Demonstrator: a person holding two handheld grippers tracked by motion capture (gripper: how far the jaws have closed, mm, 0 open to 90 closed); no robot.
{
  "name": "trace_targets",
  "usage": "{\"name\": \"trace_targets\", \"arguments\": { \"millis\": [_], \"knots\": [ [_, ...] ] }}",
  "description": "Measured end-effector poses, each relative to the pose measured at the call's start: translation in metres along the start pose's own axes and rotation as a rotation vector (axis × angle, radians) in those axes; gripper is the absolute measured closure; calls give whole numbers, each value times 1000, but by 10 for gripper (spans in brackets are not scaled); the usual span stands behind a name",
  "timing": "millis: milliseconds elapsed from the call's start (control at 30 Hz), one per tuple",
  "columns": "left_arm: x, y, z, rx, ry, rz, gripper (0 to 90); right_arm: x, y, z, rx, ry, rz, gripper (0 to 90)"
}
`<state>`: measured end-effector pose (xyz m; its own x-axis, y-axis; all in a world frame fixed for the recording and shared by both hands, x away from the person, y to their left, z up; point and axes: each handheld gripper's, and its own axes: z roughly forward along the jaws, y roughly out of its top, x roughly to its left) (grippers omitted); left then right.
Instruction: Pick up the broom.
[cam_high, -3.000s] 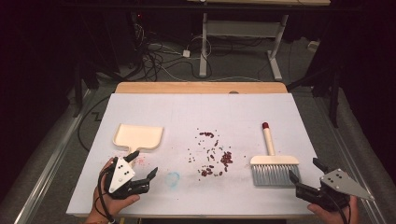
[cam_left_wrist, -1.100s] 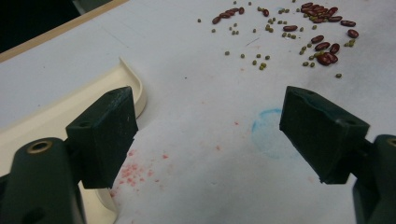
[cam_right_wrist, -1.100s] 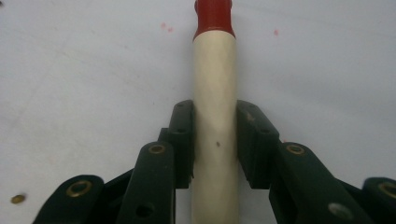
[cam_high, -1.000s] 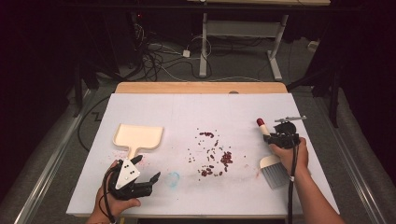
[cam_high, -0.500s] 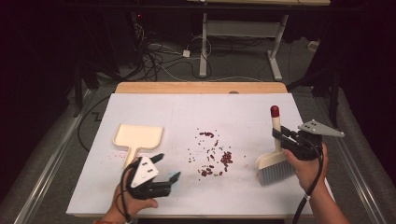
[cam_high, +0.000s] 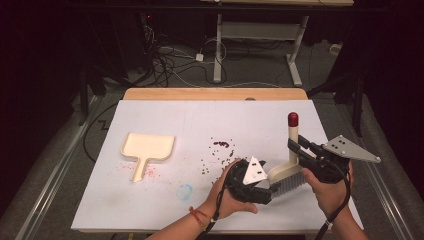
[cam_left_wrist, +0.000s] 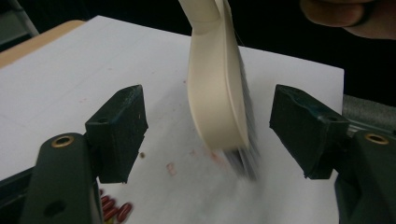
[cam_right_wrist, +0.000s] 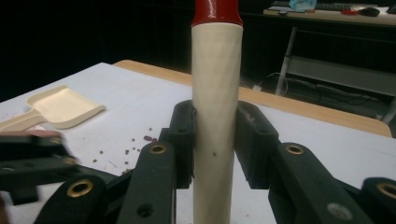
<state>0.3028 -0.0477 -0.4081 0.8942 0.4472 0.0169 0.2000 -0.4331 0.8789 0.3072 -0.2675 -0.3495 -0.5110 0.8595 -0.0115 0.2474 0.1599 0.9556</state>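
A cream brush (cam_high: 289, 172) with a red-tipped handle (cam_high: 293, 120) and grey bristles is tilted up at the table's right front. My right gripper (cam_high: 296, 148) is shut on its handle (cam_right_wrist: 217, 93), with the pads pressed against both sides. My left gripper (cam_high: 266, 188) sits just left of the brush head. Its jaws have just been closing and stand open on either side of the brush head (cam_left_wrist: 217, 98) without touching it. A cream dustpan (cam_high: 148, 147) lies flat at the left. Small red bits (cam_high: 221, 144) are scattered mid-table.
The white table top (cam_high: 170, 120) has a wooden strip (cam_high: 215, 93) along its far edge. A faint blue ring mark (cam_high: 185, 191) is near the front. Beyond the table are cables on the floor and a desk frame (cam_high: 295, 55). Several red bits (cam_left_wrist: 114, 210) lie under the left jaw.
My left hand has swept right, from beside the dustpan handle to the brush head. The right gripper took the brush by its handle and lifted it off the table.
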Motion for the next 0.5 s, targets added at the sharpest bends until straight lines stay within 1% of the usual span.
{"name": "trace_targets", "arguments": {
  "millis": [33, 67, 100, 133, 167, 200, 233, 267, 300, 333, 367, 400, 433, 467, 500],
  "knots": [
    [-2, 2, 9, 3, 3, -5, 278, 3, 0, -2, -12, -2, 4, 704],
    [-2, 2, 9, 3, 3, -5, 317, 3, 0, -2, -12, -2, 4, 704],
    [-2, 3, 12, 3, 3, -12, 358, 9, 2, -5, -15, 16, -6, 703],
    [-3, 4, 16, 4, -6, -16, 389, 12, 3, -6, -17, 25, -6, 703],
    [-2, 4, 16, 4, -19, -16, 428, 15, 3, -7, -34, 29, -1, 703],
    [-2, 4, 16, 2, -30, -16, 472, 18, 4, -8, -29, 38, -8, 703],
    [-2, 4, 16, 2, -30, -16, 527, 20, 4, -8, -27, 42, -18, 702],
    [1, 3, 12, -1, -51, -11, 580, 24, 5, -10, -42, 36, -14, 702],
    [3, 3, 10, 0, -68, -9, 592, 26, 5, -10, -43, 43, -26, 702],
    [6, 1, 6, -9, -86, -15, 599, 27, 6, -10, -39, 50, -33, 702],
    [9, 0, 2, -22, -96, -21, 612, 29, 7, -11, -45, 58, -16, 701],
    [12, -1, -2, -22, -101, -31, 624, 29, 7, -13, -55, 66, -8, 700],
    [15, -1, -6, -18, -110, -31, 633, 30, 8, -13, -57, 74, -12, 697],
    [19, -1, -11, -20, -130, -30, 640, 30, 9, -14, -59, 85, -4, 693],
    [23, -2, -18, -20, -143, -26, 646, 30, 9, -14, -72, 112, 0, 689]
  ]
}}
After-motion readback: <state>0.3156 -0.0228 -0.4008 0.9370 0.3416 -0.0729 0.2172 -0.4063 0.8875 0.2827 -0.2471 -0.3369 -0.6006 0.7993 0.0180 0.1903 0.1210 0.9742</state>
